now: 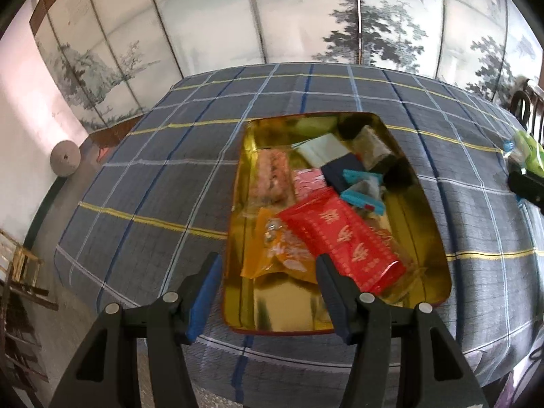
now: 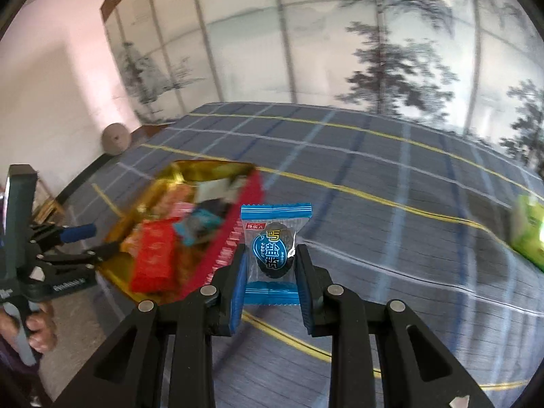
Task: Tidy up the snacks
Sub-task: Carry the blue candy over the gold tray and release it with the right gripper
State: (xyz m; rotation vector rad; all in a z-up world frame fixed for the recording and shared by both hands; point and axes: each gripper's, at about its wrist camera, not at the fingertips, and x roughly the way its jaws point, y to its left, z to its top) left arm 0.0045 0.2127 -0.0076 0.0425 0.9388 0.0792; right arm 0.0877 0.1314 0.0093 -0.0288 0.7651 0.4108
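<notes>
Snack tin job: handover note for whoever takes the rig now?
Right tool: shut on a blue candy, held above the cloth beside the tin.
Left tool: open, empty, at the tin's near edge.
Tin already holds a red packet, an orange packet and other snacks.
Left: drop the candy in, then fetch the green packet on the cloth to the right.

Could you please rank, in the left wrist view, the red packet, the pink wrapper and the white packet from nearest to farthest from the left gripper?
From the left gripper:
1. Red packet, beside the right jaw, at the gold tin's near end.
2. Pink wrapper, mid-tin.
3. White packet, toward the far end.
</notes>
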